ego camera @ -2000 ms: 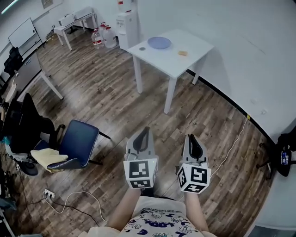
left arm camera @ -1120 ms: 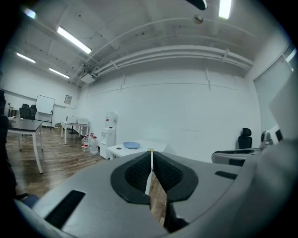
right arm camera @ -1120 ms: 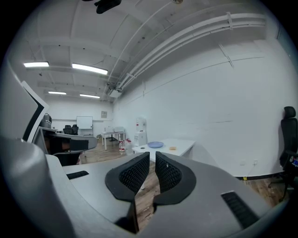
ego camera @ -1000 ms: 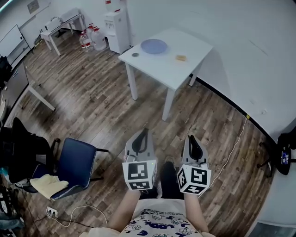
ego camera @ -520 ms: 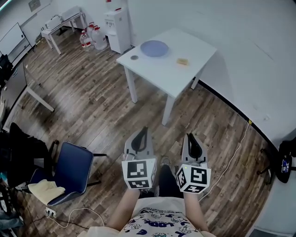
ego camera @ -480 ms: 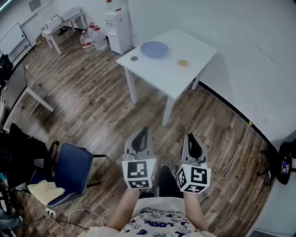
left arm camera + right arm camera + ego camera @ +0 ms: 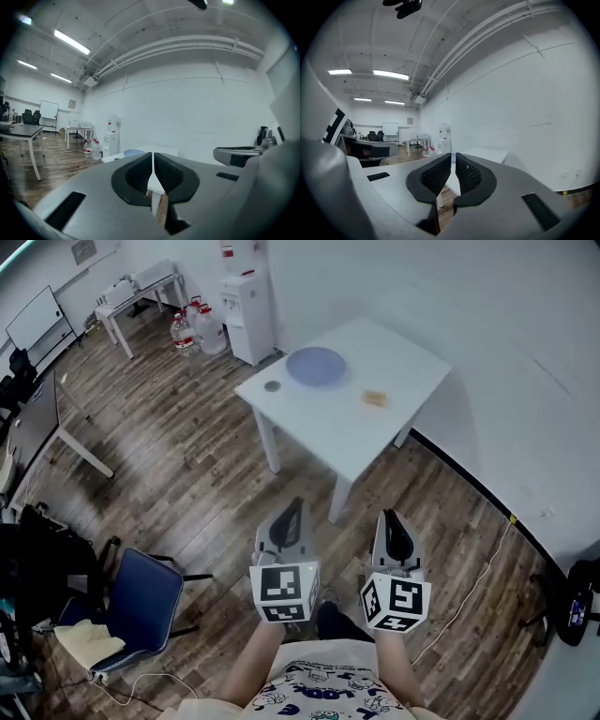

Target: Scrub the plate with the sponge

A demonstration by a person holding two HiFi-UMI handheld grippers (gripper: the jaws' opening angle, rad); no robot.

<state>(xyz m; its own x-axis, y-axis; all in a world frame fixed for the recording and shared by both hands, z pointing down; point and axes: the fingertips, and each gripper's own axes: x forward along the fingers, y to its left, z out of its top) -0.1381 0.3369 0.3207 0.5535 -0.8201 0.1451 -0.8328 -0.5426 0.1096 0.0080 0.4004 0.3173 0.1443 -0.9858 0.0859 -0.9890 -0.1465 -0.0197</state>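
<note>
Lying on white table point(image 7: 323, 427), plate point(image 7: 315, 366), sponge point(image 7: 375, 398) apart — left tool point(image 7: 292, 505), right tool point(image 7: 391, 517) closed.

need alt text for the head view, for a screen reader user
Seen from above, a person holds the left gripper and right gripper, both shut and empty, over a wooden floor. Ahead stands a white table bearing a blue plate, a yellow sponge to its right and a small round object to its left.

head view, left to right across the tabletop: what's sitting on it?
On the white square table, left to right: small dark round object → pale blue round plate → small yellow-tan sponge.
</note>
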